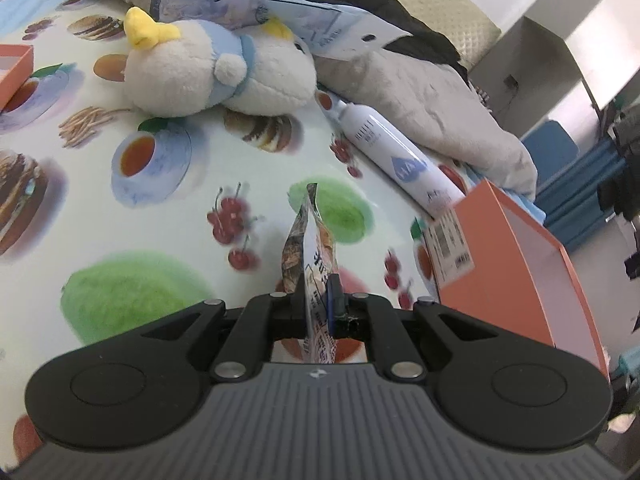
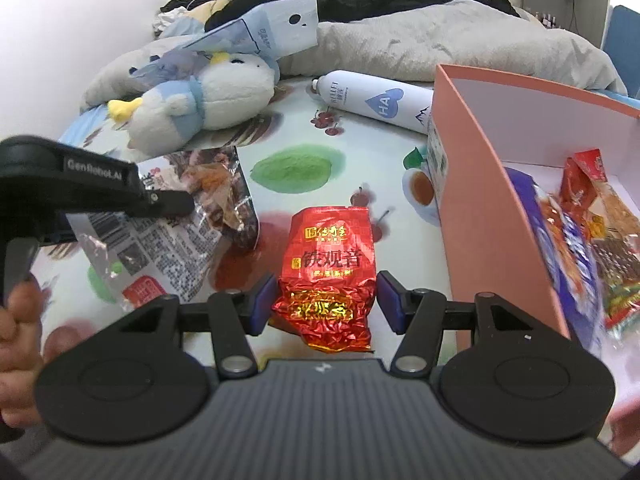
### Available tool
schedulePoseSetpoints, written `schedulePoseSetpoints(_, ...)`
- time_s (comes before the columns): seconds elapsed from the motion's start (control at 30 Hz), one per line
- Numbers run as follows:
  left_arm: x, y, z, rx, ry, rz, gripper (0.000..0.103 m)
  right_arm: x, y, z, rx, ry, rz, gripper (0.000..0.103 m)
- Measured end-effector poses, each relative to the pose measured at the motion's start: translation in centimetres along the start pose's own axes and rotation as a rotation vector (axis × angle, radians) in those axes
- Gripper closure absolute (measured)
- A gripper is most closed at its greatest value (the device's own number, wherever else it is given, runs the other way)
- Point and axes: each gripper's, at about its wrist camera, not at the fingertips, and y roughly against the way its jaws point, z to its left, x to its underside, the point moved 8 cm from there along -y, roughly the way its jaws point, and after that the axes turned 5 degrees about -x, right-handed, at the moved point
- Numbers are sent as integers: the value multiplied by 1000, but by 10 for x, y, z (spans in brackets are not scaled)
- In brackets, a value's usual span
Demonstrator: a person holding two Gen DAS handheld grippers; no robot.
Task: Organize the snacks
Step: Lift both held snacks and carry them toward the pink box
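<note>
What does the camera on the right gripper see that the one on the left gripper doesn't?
Only the right view shows the red tea packet between the right gripper's pads, and the snacks inside the orange box. Only the left view shows a second orange box at the far left. Both show the plush toy, the white bottle and the snack bag pinched in the left gripper.

Both wrist cameras look steeply down, close above the food-printed tablecloth (image 1: 160, 208); both views share the white spray bottle (image 2: 380, 100) and open orange cardboard box (image 1: 492, 264).
</note>
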Motion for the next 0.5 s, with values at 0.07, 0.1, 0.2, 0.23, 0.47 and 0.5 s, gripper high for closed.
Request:
schedulePoseSetpoints(0.07, 9, 11, -3, -10, -20, 1, 94, 4, 8, 0, -3, -4, 0, 45)
schedulePoseSetpoints(0.1, 12, 15, -5, -12, -26, 0, 94, 6, 12, 0, -3, -6, -2, 46)
schedulePoseSetpoints(0.2, 24, 30, -11, -2, -44, 9, 94, 13, 23, -1, 4, -4, -6, 46)
schedulePoseSetpoints(0.23, 29, 34, -14, 5, -50, 16, 94, 15, 26, -1, 2, -8, -5, 45)
schedulePoseSetpoints(0.47, 48, 58, -30, -15, -86, 12, 94, 28, 41, 0, -18, -8, 9, 46)
schedulePoseSetpoints(0.5, 49, 59, -31, -22, -94, 6, 94, 28, 43, 0, -27, -11, 8, 46)
